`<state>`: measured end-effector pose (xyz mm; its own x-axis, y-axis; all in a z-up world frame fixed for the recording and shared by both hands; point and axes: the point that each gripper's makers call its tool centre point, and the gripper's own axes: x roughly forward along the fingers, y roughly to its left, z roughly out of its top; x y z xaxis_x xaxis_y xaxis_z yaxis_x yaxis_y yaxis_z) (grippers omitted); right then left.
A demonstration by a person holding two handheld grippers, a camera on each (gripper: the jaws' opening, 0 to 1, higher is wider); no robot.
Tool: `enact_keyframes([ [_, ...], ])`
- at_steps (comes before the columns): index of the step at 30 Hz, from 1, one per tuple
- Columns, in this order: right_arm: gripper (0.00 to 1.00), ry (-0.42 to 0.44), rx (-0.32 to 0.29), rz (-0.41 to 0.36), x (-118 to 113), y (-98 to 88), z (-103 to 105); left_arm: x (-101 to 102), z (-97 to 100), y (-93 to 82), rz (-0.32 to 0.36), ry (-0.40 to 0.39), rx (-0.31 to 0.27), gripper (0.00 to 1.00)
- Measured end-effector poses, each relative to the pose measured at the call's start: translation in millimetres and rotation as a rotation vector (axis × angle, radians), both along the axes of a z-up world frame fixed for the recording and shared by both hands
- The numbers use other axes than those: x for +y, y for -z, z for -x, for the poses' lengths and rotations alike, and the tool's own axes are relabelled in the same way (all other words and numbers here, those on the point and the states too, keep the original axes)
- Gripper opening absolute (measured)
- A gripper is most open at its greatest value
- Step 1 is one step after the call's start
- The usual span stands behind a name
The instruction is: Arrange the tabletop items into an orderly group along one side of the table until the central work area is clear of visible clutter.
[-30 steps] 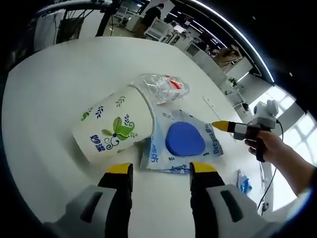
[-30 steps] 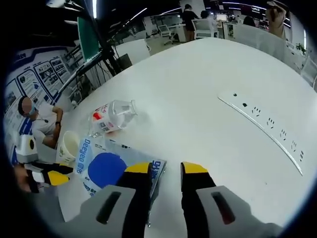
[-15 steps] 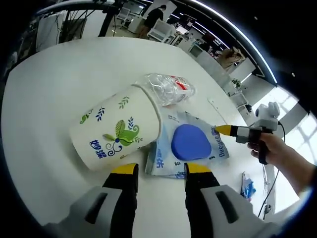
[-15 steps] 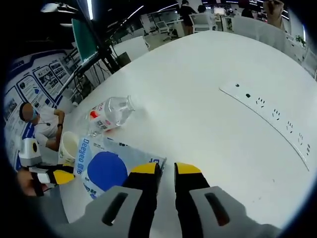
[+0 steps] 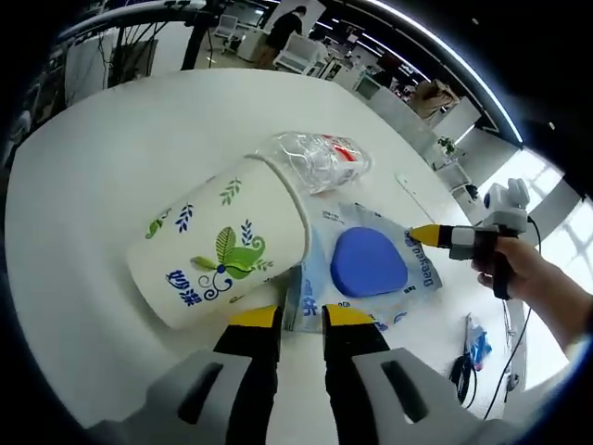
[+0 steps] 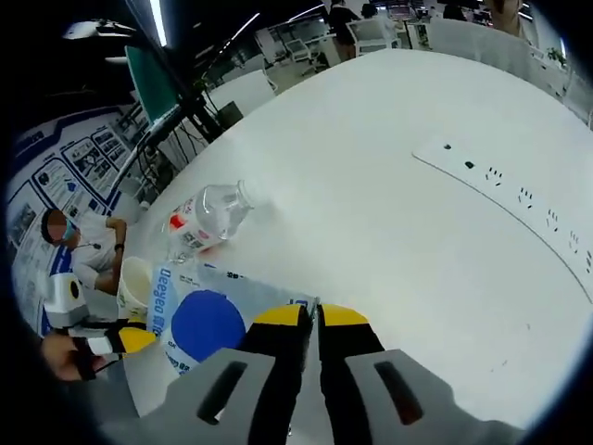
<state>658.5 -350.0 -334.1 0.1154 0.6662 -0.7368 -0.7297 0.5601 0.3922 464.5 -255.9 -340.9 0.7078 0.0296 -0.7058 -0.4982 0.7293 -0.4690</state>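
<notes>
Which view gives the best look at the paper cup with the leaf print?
The left gripper view: the paper cup lies on its side close to the camera, its leaf print and rim plainly visible, beside the blue packet. The right gripper view catches just its open mouth, small and far off behind the packet.

Tipped paper cup [image 5: 225, 242] against blue packet [image 5: 366, 269]

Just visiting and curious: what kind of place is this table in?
Probably an open-plan office or lab: rows of desks and chairs behind the big white table, a built-in power strip, and wall posters.
</notes>
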Motion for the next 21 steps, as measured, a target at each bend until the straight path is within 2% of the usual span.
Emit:
enact_keyframes([
  [2, 0.02, 0.001, 0.0, -0.001, 0.1, -0.6, 1.8, 2.0, 1.1, 1.2, -0.009, -0.007, 0.008, 0.08],
  [11, 0.01, -0.003, -0.012, 0.002, 0.0, -1.0, 1.1, -2.2, 1.3, -1.9, -0.016, 0.014, 0.002, 0.02],
  [21, 0.0, 0.0, -0.018, -0.01, -1.2, -5.4, 0.1, -5.9, 2.1, -5.8, -0.005, 0.027, -0.011, 0.0],
])
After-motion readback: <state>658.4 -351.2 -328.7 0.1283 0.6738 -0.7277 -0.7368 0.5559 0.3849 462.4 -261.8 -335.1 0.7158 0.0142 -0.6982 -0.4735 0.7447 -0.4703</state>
